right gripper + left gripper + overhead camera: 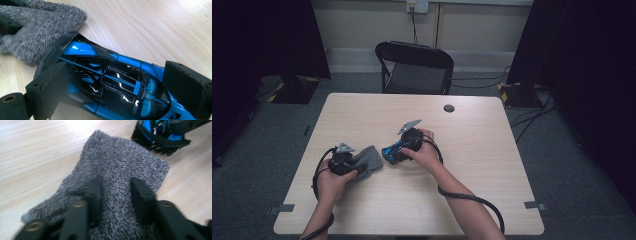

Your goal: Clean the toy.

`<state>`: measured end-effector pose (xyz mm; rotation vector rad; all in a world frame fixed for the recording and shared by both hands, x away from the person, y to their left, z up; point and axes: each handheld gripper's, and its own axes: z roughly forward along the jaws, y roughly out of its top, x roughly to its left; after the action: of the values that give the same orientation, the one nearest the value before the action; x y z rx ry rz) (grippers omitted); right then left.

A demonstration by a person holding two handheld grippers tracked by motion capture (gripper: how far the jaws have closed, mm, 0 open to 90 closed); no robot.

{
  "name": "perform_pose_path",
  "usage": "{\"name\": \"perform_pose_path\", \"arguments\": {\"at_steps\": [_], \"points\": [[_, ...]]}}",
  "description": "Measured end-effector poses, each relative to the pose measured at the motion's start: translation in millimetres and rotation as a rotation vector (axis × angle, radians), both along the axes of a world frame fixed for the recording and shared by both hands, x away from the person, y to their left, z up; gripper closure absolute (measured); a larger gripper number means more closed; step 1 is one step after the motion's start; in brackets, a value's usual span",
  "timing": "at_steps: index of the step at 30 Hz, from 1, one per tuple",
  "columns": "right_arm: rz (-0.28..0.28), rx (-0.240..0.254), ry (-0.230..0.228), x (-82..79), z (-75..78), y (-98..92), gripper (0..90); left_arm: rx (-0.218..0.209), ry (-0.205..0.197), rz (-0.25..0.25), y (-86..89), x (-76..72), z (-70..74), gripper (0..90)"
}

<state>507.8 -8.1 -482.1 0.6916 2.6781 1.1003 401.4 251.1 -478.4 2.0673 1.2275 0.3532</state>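
The left gripper (353, 162) has its fingers (95, 192) apart over the grey cloth (120, 167) on the counter (472, 150). Just right of the cloth, the right gripper (393, 153) has its fingers (53, 85) clamped on the blue toy car (110, 85).

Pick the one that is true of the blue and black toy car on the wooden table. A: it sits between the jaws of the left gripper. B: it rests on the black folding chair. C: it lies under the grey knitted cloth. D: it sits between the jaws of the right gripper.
D: in the right gripper view the blue and black toy car lies between the right gripper's two black jaws, beside the grey knitted cloth.
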Motion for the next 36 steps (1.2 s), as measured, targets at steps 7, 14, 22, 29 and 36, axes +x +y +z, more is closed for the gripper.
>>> {"name": "perform_pose_path", "arguments": {"at_steps": [7,14,22,29,36], "points": [[-0.012,0.043,-0.020,-2.7,-4.1,-4.1,6.7,0.006,0.007,-0.089,2.5,3.2,-8.5,39.3],[-0.007,0.054,-0.029,-3.3,-5.5,-5.0,6.7,0.059,0.001,-0.068,-7.1,3.4,-7.7,66.0],[-0.008,0.043,-0.021,-6.0,-4.4,-0.6,6.8,0.081,0.024,-0.125,-30.4,8.4,-4.0,72.9],[-0.006,0.037,-0.021,-5.3,-4.1,-0.3,6.8,0.033,0.052,-0.210,-32.0,5.9,-3.4,73.8],[-0.016,0.038,-0.022,-6.4,-4.1,-0.7,6.8,-0.001,0.092,-0.270,-41.7,-0.6,-1.8,74.3]]}}
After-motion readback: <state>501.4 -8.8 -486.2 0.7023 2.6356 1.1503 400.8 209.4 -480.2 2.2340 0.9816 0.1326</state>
